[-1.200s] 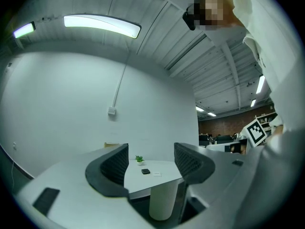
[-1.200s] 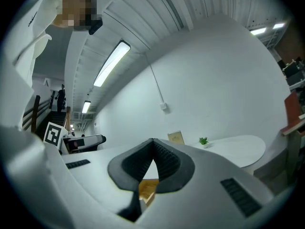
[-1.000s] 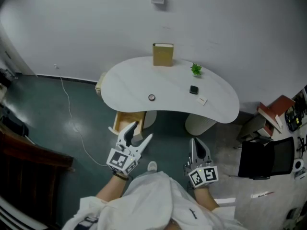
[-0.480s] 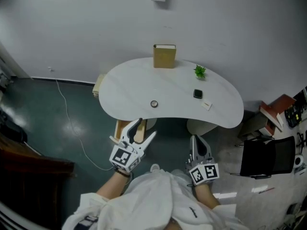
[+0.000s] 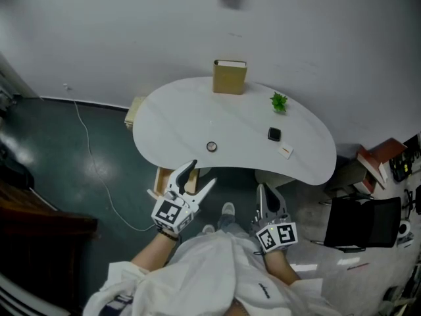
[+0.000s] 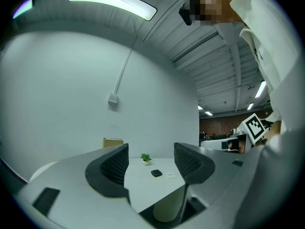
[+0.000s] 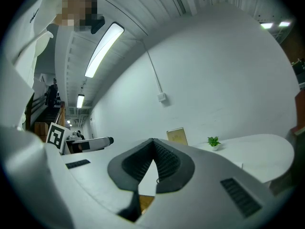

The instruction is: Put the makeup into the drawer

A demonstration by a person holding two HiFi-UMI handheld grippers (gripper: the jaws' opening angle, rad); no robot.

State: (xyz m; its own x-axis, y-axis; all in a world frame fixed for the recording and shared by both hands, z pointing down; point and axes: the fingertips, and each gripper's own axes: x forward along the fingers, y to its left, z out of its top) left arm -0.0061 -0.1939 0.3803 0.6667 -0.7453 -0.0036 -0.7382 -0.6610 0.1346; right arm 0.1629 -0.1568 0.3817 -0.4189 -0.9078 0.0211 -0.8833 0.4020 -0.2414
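Person steps closer to the table (image 5: 172,114); nothing grasped yet.
Left tongs (image 5: 200,174) apart, right tongs (image 5: 262,191) together, both empty.

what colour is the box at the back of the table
Tan, a cardboard-like brown; the box shows best in the head view.

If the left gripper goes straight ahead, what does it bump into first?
Probably the near edge of the white table. The open left gripper points at it with nothing in between, though depth is hard to judge.
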